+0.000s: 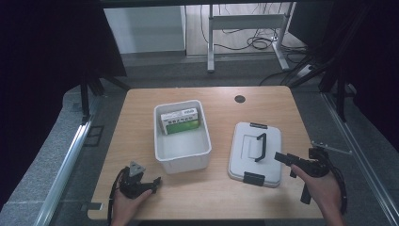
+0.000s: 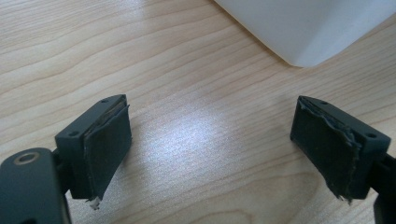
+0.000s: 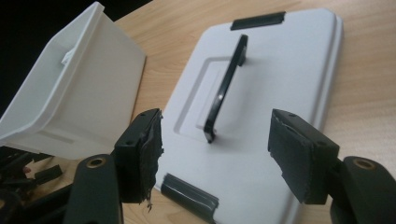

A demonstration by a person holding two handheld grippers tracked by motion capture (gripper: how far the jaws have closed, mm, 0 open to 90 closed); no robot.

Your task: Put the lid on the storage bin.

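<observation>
The left claw (image 1: 155, 181) is held low at about seven o'clock, jaws spread wide and pointed toward three o'clock. The right claw (image 1: 281, 158) is held at about four o'clock, jaws parted, aimed toward ten o'clock.

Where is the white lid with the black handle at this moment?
In the high view, the white lid lies flat on the table's right side, right of the white bin, just before the right claw.

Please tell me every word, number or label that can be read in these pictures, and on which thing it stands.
Box in the white bin: green and white label with print, too small and blurred to read.
Lid, its black handle and the table: no text that I can see.
</observation>
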